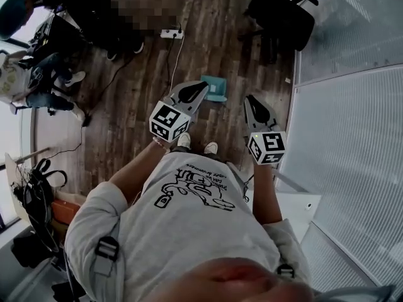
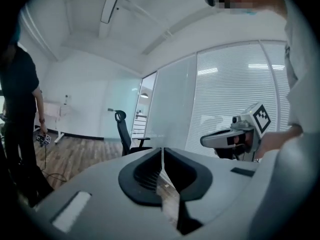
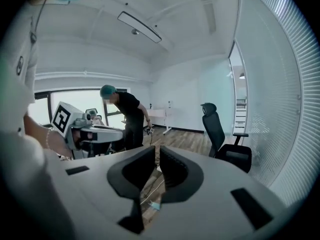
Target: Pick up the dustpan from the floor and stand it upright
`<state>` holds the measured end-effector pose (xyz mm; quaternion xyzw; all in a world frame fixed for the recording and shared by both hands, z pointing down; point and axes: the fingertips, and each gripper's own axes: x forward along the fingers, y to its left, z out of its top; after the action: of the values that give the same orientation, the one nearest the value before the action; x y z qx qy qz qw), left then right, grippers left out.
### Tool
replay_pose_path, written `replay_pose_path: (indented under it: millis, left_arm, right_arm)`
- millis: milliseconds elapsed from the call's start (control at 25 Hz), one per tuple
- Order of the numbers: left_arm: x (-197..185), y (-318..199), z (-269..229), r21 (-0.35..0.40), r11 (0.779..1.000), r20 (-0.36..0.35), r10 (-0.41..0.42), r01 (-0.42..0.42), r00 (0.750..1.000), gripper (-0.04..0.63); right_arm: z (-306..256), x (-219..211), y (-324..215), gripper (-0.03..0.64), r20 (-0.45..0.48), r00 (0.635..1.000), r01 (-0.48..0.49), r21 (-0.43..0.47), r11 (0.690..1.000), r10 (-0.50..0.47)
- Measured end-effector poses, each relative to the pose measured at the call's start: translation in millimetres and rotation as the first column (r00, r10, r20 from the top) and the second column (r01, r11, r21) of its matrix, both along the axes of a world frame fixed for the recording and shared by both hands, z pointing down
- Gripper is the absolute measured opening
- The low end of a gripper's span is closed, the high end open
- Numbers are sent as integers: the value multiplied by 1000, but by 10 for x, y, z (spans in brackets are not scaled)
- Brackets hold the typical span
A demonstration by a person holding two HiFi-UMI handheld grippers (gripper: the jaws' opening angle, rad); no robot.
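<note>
In the head view a teal dustpan (image 1: pixel 216 89) sits on the wooden floor just ahead of my feet; I cannot tell whether it is upright. Both grippers are held high at chest level, well above it. My left gripper (image 1: pixel 203 85) is shut, its pads meeting with nothing between them (image 2: pixel 162 150). My right gripper (image 1: pixel 248 98) is empty too, its jaws closed to a thin slit (image 3: pixel 156 148). Through that slit a small teal piece of the dustpan (image 3: pixel 154 204) shows far below. Each gripper sees the other beside it.
A black office chair (image 1: pixel 284 19) stands at the far right by a glass wall with blinds (image 1: pixel 352 106). A white power strip (image 1: pixel 171 34) and its cable lie on the floor beyond the dustpan. A person in black (image 3: pixel 127 119) stands farther back, and someone else sits at the left (image 1: pixel 38 87).
</note>
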<state>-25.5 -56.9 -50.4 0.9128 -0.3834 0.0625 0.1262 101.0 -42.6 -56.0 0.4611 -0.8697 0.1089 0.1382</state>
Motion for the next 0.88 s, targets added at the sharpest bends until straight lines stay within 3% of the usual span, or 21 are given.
replay_pose_path:
  millis: [200,440,880]
  left_arm:
    - [-57,74,-507,69,997,-54,-32,35,998,14]
    - [-138,354,-968,140,989,-52,-48,55,997,14]
    - [0,501,-1336,175,983,-64,-39,49,997,14]
  right_arm:
    - [-559,-69,115,25,-10,1000,7,82,997,-6]
    - [-1112,-163,426,21,-8,1000,-4,165,986,5]
    - [-1541,-167,546,14,-18,1000,11,235,972,-7]
